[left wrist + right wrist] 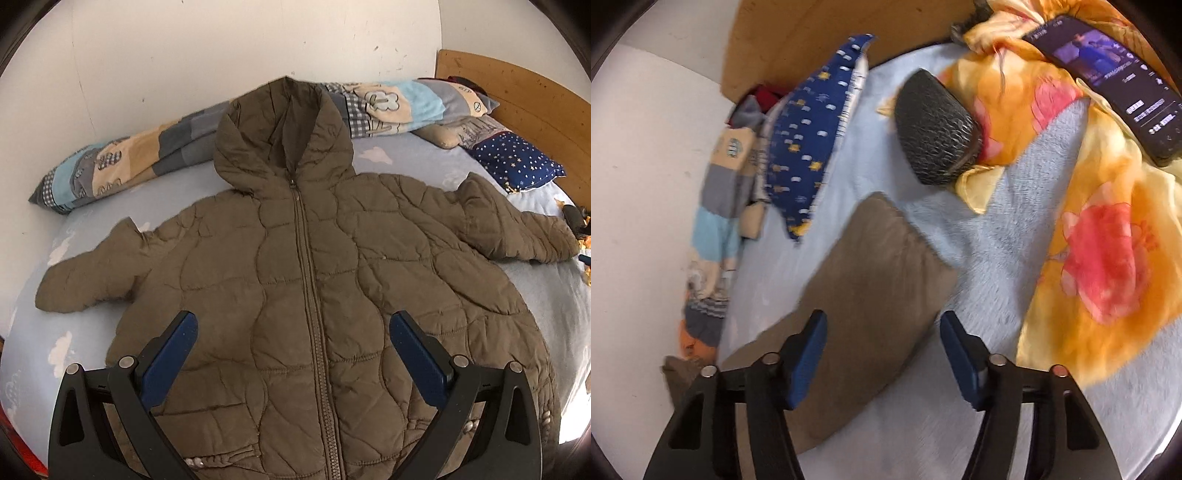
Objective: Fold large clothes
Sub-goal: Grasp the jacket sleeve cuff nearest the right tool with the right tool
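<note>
Right wrist view: right gripper (882, 354) part-open, empty, over brown jacket sleeve (871, 280); phone (1108, 81) text blurred, unreadable.

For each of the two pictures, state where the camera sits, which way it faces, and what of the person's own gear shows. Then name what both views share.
Left wrist: on the left gripper, jaws open, looking down at the brown quilted hooded jacket spread flat on the pale blue bed sheet.
Right wrist: on the right gripper, jaws open, facing the jacket's sleeve end, beside a dark mesh-headed microphone.
Shared: jacket, sheet, navy star-print pillow.
</note>
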The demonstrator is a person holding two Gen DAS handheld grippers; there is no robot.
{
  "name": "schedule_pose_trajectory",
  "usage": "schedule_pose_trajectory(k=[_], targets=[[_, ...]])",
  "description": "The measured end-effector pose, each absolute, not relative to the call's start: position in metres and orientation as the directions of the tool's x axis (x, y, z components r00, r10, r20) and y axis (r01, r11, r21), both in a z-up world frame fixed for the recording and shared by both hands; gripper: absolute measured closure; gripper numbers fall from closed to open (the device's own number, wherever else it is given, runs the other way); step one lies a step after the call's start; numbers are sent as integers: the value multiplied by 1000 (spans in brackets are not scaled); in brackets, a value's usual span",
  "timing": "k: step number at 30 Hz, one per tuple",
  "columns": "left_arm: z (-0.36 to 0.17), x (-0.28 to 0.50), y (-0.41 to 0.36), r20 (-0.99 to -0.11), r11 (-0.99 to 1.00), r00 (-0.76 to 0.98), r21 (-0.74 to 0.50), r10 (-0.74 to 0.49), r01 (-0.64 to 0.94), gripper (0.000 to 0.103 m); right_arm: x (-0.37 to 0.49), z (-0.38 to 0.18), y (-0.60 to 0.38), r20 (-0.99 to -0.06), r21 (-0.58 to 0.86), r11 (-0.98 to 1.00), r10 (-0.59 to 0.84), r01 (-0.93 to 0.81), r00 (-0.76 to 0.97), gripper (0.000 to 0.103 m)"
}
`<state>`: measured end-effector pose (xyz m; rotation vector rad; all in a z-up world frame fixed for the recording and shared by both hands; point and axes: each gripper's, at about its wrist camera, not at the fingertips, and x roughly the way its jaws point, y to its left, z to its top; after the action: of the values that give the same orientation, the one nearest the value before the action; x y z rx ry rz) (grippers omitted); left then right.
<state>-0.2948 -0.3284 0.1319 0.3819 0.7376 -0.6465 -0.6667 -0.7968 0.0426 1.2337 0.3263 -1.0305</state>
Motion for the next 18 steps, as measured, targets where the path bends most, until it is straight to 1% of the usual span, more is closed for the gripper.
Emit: schedule_pose_trajectory(k=[3,4,5,6,7,8,11,15,18], targets=[[128,-293,-331,-731,745,552,90,-401,661,0,-661,30,-811,-718,608,-38,-452,793,529,40],[128,-292,-332,-731,745,553,91,-400,660,0,-663,25,-816,-715,614,-40,-453,789,533,47],[128,-292,-332,-731,746,554,94,-399,660,0,-660,20,-818,-713,615,-35,-450,788,537,58],[127,-292,-333,-730,744,555,97,-398,661,0,-659,17,-819,-718,607,-29,-448,794,532,63],[126,-292,-334,-730,743,556,101,-396,662,0,-663,16,-818,-712,611,-23,-453,792,537,77],[125,-292,-334,-731,742,557,106,-393,662,0,-664,20,-817,-694,626,-14,-466,780,548,83],[124,-292,-336,-733,744,558,109,-387,659,0,-665,50,-807,-655,615,30,-536,788,533,86],[123,-292,-339,-725,748,570,115,-387,654,0,-671,100,-791,-578,602,89,-638,793,510,86],[119,-283,-354,-746,737,530,79,-403,672,0,-669,134,-777,-516,602,134,-687,787,512,86]])
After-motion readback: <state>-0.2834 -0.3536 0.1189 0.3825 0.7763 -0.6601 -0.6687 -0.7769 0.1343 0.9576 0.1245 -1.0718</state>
